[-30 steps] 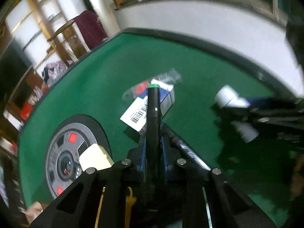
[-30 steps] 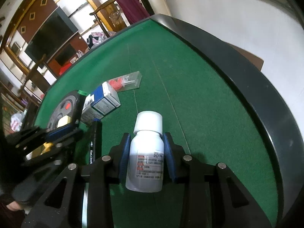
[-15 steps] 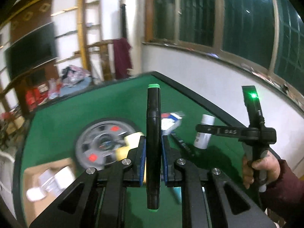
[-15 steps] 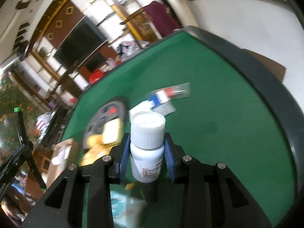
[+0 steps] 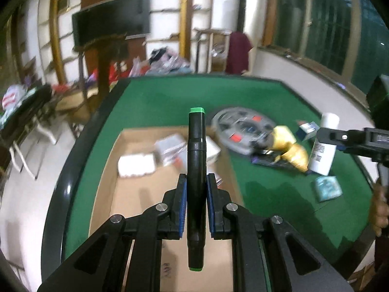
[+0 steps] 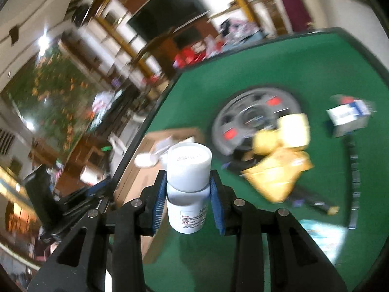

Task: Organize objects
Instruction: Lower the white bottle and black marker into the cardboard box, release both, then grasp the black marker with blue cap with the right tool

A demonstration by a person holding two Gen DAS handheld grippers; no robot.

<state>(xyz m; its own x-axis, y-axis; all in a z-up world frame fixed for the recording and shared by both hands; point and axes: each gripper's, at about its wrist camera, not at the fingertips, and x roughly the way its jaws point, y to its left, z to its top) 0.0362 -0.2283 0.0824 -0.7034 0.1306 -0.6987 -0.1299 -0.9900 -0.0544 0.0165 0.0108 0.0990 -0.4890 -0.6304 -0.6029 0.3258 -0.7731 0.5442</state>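
My left gripper [image 5: 196,203] is shut on a black marker with green ends [image 5: 196,160], held above a flat cardboard box [image 5: 136,194] that lies on the green table [image 5: 160,102] and holds several white packets. My right gripper [image 6: 188,194] is shut on a white pill bottle [image 6: 188,185], cap up, above the table near the box's corner. The left wrist view also shows that bottle [image 5: 322,150] and the right gripper [image 5: 325,142] at the right, with a person's hand [image 5: 379,209] below.
A grey wheel-patterned disc [image 5: 240,126] lies mid-table with yellow packaging [image 5: 289,146], a dark strip [image 5: 272,161], a blue-and-white carton [image 6: 347,119] and a teal packet [image 5: 328,188] around it. Beyond the table's dark rim [image 5: 56,194] are a chair, shelves and a screen.
Both grippers have lifted their objects off the table and swung left, over towards the cardboard box. The marker and bottle stay gripped; the views have rolled.
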